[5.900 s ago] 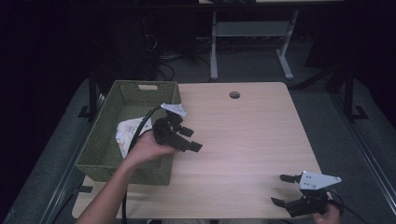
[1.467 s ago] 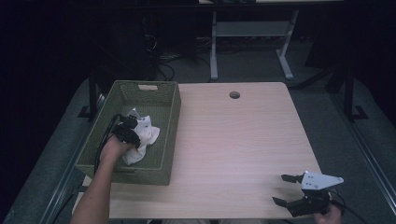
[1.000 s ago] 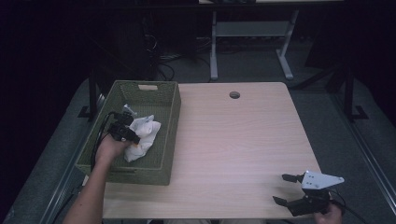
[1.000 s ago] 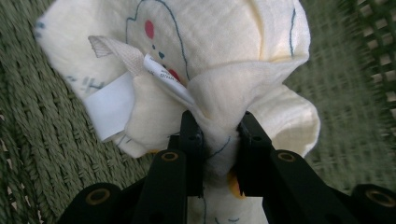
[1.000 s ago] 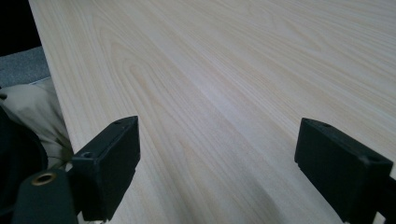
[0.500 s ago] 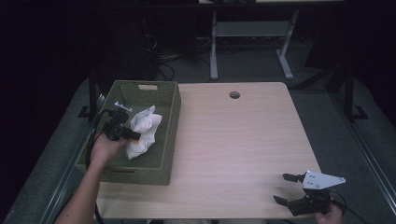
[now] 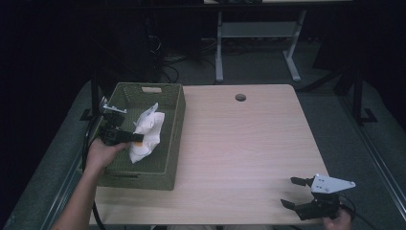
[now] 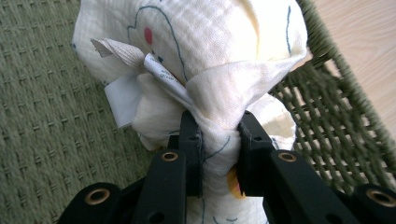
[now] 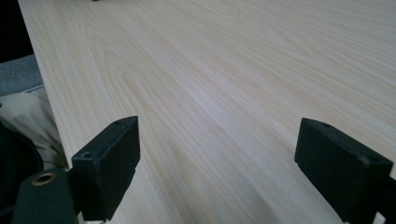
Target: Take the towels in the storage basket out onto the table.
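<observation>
The left gripper (image 8: 217, 135) was clamped on a bunched fold of a white printed cloth (image 8: 201, 56), held just above the floor of the green woven basket (image 7: 170, 139). Soft and light, it should lift easily from that gathered fold. Well right of the basket, the right gripper (image 7: 297, 192) stood wide apart, holding nothing.

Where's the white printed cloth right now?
In the high view, the white printed cloth is bunched inside the green woven basket at the table's left, pinched by the left gripper.
</observation>
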### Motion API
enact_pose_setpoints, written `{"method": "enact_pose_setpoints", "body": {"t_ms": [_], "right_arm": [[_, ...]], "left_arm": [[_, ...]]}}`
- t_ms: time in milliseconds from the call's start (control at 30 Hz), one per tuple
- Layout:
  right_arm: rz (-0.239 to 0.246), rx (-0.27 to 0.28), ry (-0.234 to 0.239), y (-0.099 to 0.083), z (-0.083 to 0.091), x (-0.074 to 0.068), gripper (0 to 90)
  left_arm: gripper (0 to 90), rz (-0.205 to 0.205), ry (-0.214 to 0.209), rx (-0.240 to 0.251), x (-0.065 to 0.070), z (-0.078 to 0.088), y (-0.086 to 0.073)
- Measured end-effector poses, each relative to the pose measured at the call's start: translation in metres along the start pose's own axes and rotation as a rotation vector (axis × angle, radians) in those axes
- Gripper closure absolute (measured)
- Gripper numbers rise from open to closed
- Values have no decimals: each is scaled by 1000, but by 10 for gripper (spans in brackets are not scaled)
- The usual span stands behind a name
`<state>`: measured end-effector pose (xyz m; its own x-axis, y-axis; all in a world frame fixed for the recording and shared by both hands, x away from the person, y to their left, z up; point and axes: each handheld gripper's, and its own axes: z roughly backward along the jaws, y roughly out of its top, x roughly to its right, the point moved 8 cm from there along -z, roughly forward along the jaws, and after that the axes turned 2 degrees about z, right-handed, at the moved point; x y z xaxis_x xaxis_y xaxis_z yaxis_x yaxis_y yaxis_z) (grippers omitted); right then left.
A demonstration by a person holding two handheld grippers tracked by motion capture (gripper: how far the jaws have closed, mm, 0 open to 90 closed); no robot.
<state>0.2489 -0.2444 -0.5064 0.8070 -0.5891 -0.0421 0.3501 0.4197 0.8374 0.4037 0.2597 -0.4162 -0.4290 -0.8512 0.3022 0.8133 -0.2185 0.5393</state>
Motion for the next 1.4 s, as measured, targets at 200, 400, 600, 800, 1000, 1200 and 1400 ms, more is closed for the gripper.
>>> {"method": "enact_pose_setpoints", "body": {"t_ms": [200, 400, 600, 800, 1000, 1200, 1400], "right_arm": [[-3, 7, 0, 1, 1, 0, 138], [1, 9, 2, 1, 1, 0, 138], [0, 11, 3, 1, 2, 0, 138], [2, 18, 4, 1, 3, -1, 138], [6, 21, 6, 2, 4, -2, 138], [5, 22, 8, 2, 4, -2, 138], [4, 23, 8, 2, 4, -3, 138]], "left_arm": [[752, 11, -2, 4, 0, 2, 0], [752, 35, -22, 23, 0, 4, 1], [753, 63, -55, 64, 0, 12, 5], [753, 100, -123, 123, 2, 21, 9], [752, 129, -241, 211, 13, 33, 18], [752, 124, -299, 250, 23, 41, 27], [752, 107, -350, 274, 36, 43, 35]]}}
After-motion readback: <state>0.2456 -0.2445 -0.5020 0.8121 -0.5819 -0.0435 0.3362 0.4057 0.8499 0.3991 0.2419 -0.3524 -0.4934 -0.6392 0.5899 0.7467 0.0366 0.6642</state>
